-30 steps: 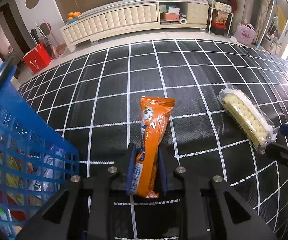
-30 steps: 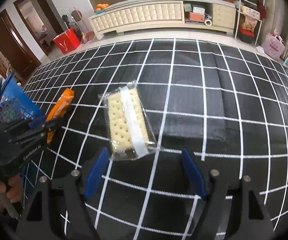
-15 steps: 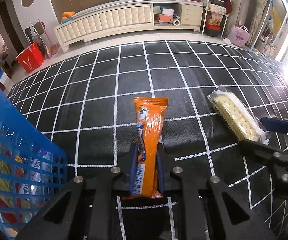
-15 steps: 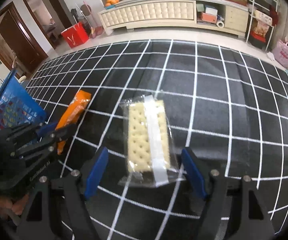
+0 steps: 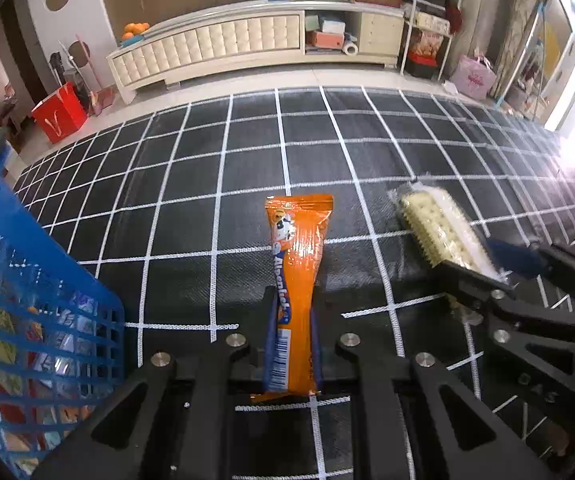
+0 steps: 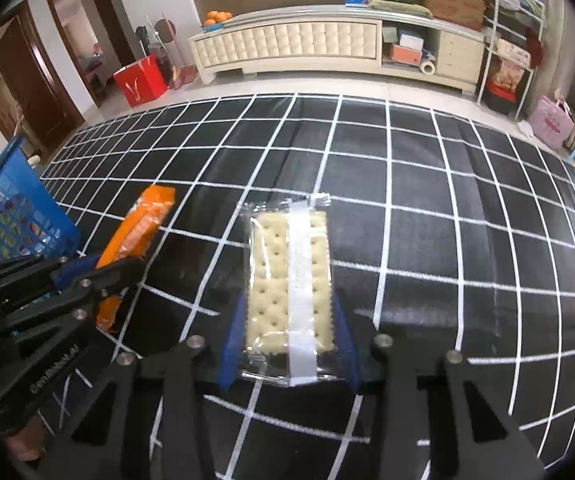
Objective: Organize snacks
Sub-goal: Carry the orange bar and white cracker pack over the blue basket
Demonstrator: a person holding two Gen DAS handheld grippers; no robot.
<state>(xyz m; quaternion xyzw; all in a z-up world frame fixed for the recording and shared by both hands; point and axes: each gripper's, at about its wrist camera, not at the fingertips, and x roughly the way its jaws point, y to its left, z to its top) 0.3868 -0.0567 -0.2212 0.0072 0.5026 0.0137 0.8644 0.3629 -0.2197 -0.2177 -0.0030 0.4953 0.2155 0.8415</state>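
Observation:
My left gripper [image 5: 292,332] is shut on the near end of a long orange snack pack [image 5: 296,276], which points away over the black grid mat. My right gripper [image 6: 289,328] has closed its blue pads on both long sides of a clear pack of pale crackers [image 6: 289,280]. The cracker pack also shows in the left wrist view [image 5: 439,232], with the right gripper [image 5: 483,268] around it. The orange pack shows in the right wrist view [image 6: 139,228], held by the left gripper [image 6: 99,276]. A blue plastic basket [image 5: 27,304] with several snacks stands at the left.
The black mat with white grid lines [image 6: 427,208] covers the work surface. The blue basket [image 6: 7,220] is at the far left of the right wrist view. A cream cabinet [image 5: 247,44] and a red bag [image 5: 59,114] stand far behind on the floor.
My right gripper moved forward around the cracker pack and closed on it. The left gripper kept its hold on the orange pack and shifted slightly away from the basket.

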